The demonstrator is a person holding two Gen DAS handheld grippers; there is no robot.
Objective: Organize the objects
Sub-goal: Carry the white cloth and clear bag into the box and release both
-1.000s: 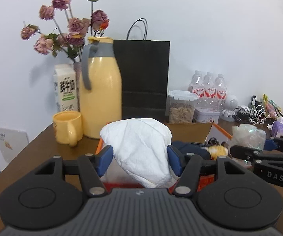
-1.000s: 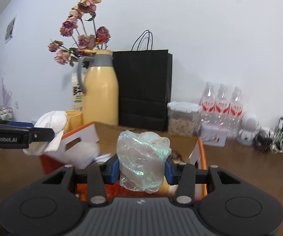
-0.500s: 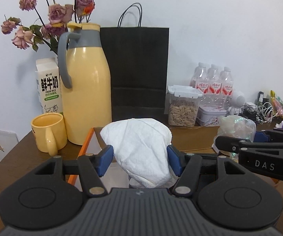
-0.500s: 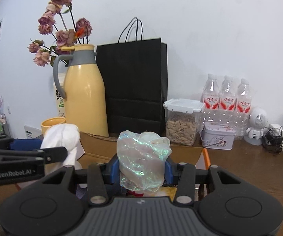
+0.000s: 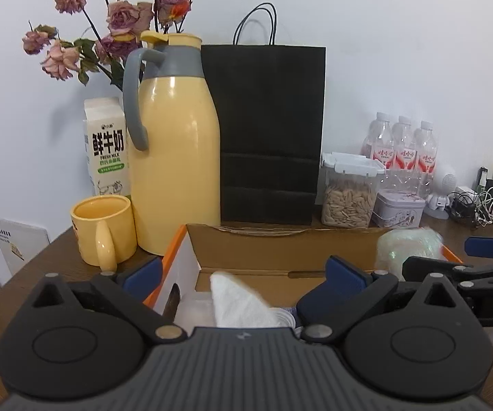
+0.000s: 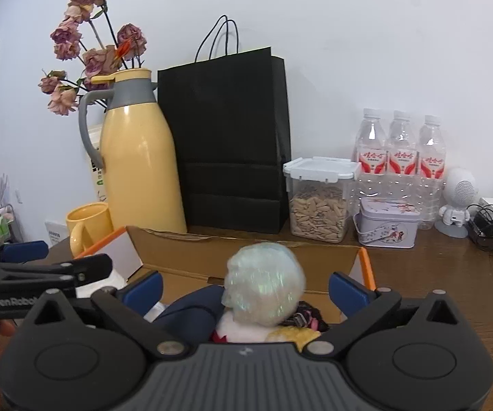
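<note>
Showing only rightward: navy cloth (image 6: 191,308) under iridescent wad (image 6: 263,284), box (image 6: 246,257)

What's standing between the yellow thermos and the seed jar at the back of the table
The black paper bag stands between the thermos and the seed jar, against the wall; both wrist views show it.

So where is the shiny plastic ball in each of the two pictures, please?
Left wrist view: the plastic ball is at the right edge of the box, partly behind the right gripper.
Right wrist view: the ball is in the lower middle, over the box, between the open gripper's fingers.
Shared landmark: the black bag behind the box.
</note>
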